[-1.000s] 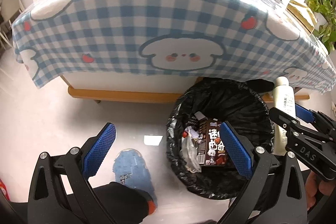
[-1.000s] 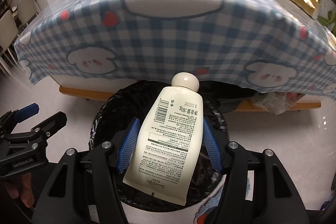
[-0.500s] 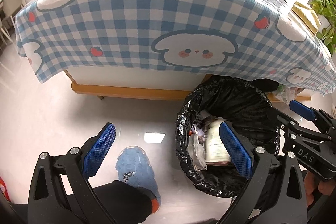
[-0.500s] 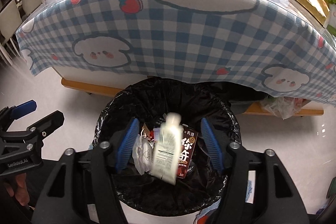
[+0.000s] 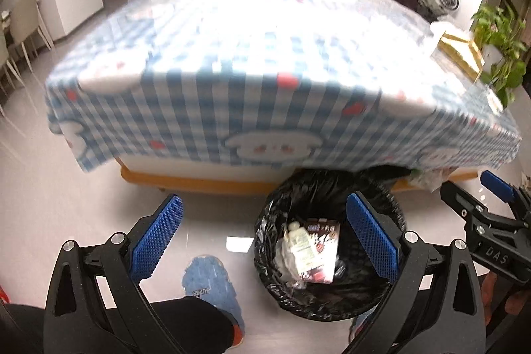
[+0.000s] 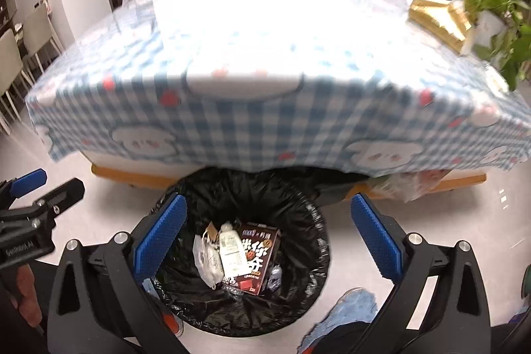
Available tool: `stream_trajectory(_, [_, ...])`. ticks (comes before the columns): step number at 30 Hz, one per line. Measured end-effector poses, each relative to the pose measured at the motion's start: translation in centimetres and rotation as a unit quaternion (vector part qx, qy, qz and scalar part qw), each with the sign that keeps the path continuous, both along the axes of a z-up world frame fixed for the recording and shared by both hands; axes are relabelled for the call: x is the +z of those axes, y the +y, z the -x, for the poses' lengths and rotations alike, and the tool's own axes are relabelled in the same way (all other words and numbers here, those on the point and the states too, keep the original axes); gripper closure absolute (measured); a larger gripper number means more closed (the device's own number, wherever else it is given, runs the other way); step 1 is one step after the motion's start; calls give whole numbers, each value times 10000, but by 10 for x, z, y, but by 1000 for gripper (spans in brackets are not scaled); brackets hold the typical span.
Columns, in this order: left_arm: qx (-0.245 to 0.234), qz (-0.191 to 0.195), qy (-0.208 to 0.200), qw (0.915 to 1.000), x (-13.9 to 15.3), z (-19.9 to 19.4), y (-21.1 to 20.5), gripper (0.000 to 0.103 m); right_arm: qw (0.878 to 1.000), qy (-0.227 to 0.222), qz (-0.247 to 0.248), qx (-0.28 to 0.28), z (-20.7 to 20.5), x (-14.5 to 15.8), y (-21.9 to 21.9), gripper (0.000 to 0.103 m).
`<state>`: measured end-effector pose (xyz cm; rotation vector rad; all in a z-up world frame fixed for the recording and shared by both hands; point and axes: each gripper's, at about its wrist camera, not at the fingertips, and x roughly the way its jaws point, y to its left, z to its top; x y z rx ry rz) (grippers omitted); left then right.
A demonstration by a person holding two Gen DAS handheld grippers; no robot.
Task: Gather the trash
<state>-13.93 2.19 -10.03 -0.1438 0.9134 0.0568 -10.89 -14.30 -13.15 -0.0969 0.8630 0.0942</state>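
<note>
Ahead of you, far side: a table (image 6: 232, 82) under a blue-and-white checked cloth with cartoon faces, a gold box (image 6: 438, 19) at its far right corner, a potted plant (image 6: 494, 9) beyond that. Near edge, on the floor: your trash bin (image 6: 308, 281), lined with a black bag, partly tucked under the cloth. Inside it: a brown carton (image 6: 259, 257), a cream lotion bottle (image 6: 232, 249) lying on it, crumpled clear wrapping (image 6: 207, 257) to the left. Your right gripper (image 6: 267, 234) hangs released above the bin, fingers wide, nothing between them. Your left gripper (image 5: 264, 238) is likewise spread and unloaded, its right pad over the bin's rim.
</note>
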Motion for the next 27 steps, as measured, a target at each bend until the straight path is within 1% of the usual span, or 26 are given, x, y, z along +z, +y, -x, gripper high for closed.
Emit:
stream_trajectory(6, [-151, -161, -356, 9991, 45, 16, -12, 6, 9989, -469, 13, -86, 25, 46, -17, 7])
stream_trajectory(10, [-255, -128, -524, 9982, 60, 27, -21, 6, 9978, -634, -75, -175, 43, 61, -28, 8])
stream_trajectory(13, [-348, -144, -576, 9976, 63, 34, -30, 6, 9973, -692, -137, -208, 55, 67, -35, 8])
stream_trajectory(18, [-448, -171, -551, 9973, 63, 42, -41, 6, 9968, -753, -165, -224, 68, 70, -38, 8])
stream_trajectory(27, [-469, -203, -547, 9972, 60, 46, -46, 6, 9973, -697, -140, -206, 72, 66, -38, 8])
